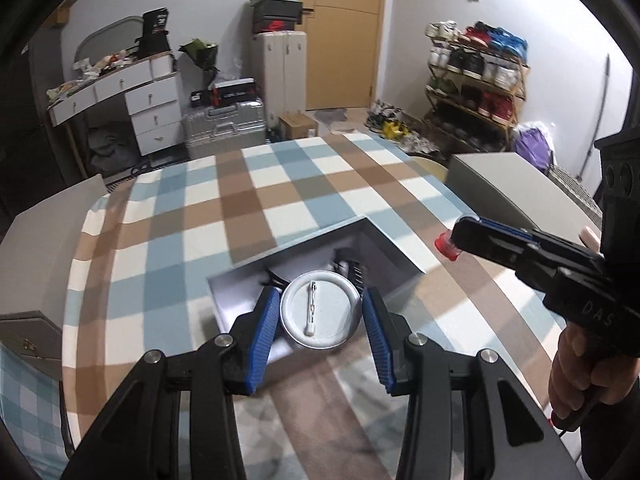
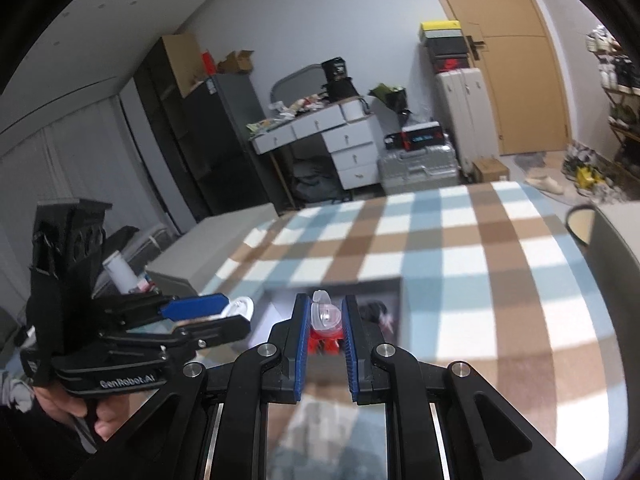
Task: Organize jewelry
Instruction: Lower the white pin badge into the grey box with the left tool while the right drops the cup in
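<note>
The left wrist view showed the left gripper (image 1: 318, 312) clenched on a round pin badge (image 1: 318, 312), its blue pads pressed against the rim on either side, the silver back and its clasp pin facing the camera. The badge hung above an open grey box (image 1: 380, 240) that sat on the checked tablecloth (image 1: 280, 184); dark items lay inside the box, too shadowed to name. To the right in the same view, the right gripper (image 1: 452, 240) held a small red and clear piece (image 1: 446, 245), and the right wrist view confirmed this: the jaws stood nearly together, grasping the piece (image 2: 326, 320) between the pads, with the box (image 2: 280, 300) blurred below. The person's right hand (image 1: 576, 376) gripped that tool's handle. Both items were apparently being carried clear of the box, probably toward sorted places, though no destination could be made out. To do this step well, the left grip likely had to stay square on the badge's rim, since a thin metal disc held by its edge could pivot or slip if the wrist rolled. The small piece looked light and slick, so steady pressure and an unhurried carry seemed wise. Keeping the two tools well apart would avoid a knock that might drop either item.
</note>
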### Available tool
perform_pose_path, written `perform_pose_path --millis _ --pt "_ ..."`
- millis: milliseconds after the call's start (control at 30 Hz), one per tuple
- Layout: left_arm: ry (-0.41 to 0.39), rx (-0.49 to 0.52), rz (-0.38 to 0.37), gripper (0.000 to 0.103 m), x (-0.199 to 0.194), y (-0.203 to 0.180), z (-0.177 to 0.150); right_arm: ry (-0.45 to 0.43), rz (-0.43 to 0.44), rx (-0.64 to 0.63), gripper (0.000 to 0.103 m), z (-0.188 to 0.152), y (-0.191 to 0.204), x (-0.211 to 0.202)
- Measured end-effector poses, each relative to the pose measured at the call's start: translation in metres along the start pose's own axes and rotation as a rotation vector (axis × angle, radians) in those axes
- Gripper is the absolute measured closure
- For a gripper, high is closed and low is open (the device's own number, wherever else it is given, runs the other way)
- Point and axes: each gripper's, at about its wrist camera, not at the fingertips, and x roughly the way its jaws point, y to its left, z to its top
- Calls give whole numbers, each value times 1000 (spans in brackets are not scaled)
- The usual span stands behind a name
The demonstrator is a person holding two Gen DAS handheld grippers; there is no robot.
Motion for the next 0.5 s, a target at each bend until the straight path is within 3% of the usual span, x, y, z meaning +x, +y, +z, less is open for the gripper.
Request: perform_pose_path --millis 233,500 --pt "18 -62 -14 66 22 28 -2 56 22 -31 88 16 9 48" --pt "48 -116 -50 66 40 45 -9 158 7 -15 88 6 4 94"
